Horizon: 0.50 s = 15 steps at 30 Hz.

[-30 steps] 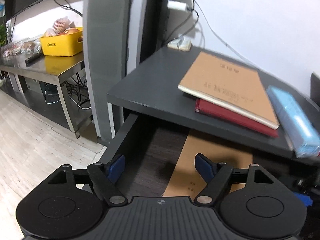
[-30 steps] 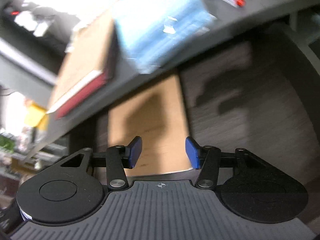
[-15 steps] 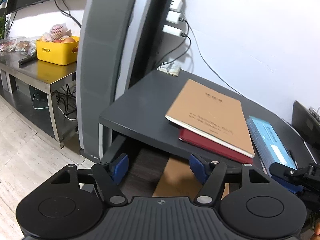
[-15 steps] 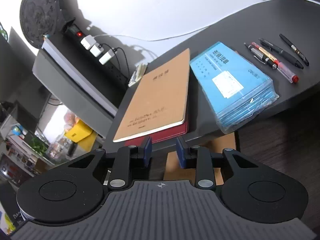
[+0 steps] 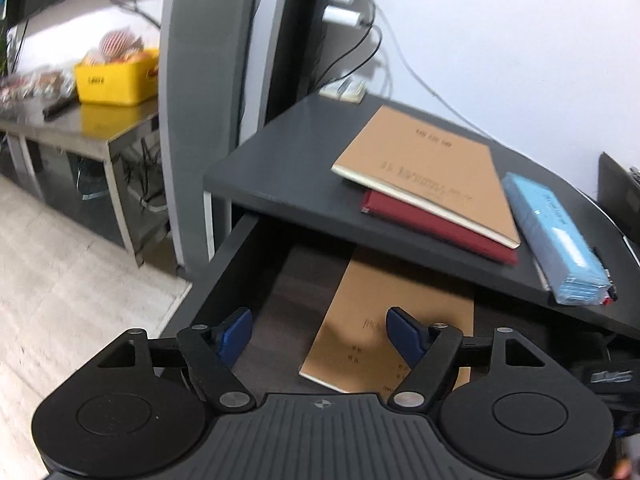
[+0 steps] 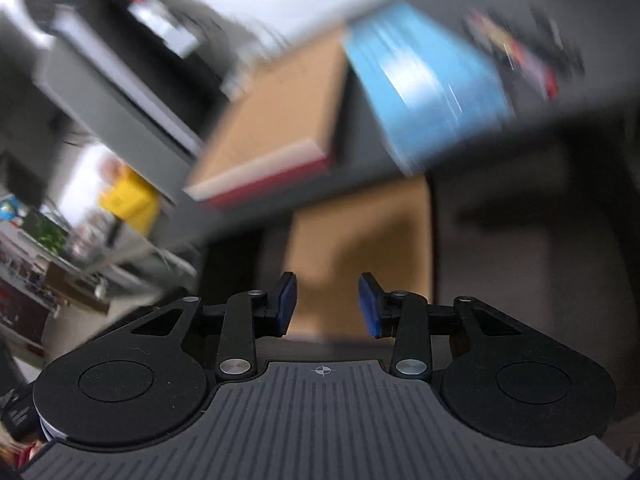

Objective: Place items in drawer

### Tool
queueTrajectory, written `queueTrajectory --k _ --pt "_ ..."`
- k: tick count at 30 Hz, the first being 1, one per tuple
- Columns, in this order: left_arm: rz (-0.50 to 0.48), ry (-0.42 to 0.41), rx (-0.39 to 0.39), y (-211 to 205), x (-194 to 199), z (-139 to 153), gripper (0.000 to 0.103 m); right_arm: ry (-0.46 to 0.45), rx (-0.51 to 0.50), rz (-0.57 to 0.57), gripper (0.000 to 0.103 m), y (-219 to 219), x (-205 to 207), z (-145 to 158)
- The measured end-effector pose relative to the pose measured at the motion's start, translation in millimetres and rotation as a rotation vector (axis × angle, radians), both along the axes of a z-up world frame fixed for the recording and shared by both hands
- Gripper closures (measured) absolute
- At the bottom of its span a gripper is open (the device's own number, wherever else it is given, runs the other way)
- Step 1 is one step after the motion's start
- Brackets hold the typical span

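Note:
The dark drawer [image 5: 240, 264] stands open under the desk top [image 5: 288, 168]. A tan notebook [image 5: 384, 312] lies flat inside it, also seen in the blurred right wrist view [image 6: 360, 248]. On the desk lie another tan notebook [image 5: 432, 164] stacked on a red book [image 5: 440, 228], and a blue wrapped pack [image 5: 556, 236]. My left gripper [image 5: 320, 334] is open and empty above the drawer's front. My right gripper [image 6: 328, 306] is open and empty, above the drawer notebook.
Pens [image 6: 532, 60] lie on the desk right of the blue pack [image 6: 424, 84], blurred. A grey pillar [image 5: 200, 80] and a steel table with a yellow bin [image 5: 116, 76] stand to the left. Cables and plugs hang on the wall behind the desk.
Both grippers dropped back down toward the open drawer. The right gripper's jaws opened wider than half a second ago. The right view is now motion-blurred.

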<state>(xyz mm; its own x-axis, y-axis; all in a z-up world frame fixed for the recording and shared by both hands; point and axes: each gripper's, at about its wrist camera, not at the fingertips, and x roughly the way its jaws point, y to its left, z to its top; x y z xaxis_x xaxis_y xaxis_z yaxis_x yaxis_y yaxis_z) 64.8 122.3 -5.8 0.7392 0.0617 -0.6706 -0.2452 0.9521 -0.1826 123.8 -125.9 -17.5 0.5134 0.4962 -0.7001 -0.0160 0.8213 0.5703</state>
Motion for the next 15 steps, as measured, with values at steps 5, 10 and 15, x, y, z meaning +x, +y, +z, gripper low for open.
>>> queueTrajectory --k 5,10,15 --pt "-0.017 0.013 -0.018 0.2 5.2 -7.6 0.031 0.270 0.008 -0.047 0.060 -4.8 36.5 -56.1" --pt "-0.023 0.023 -0.048 2.6 13.2 -15.4 0.031 0.375 -0.014 -0.054 0.060 0.8 57.0 -84.2" --pt "-0.017 0.030 -0.074 7.2 18.9 -22.9 0.031 0.459 -0.004 -0.070 0.057 -5.6 66.1 -104.1"
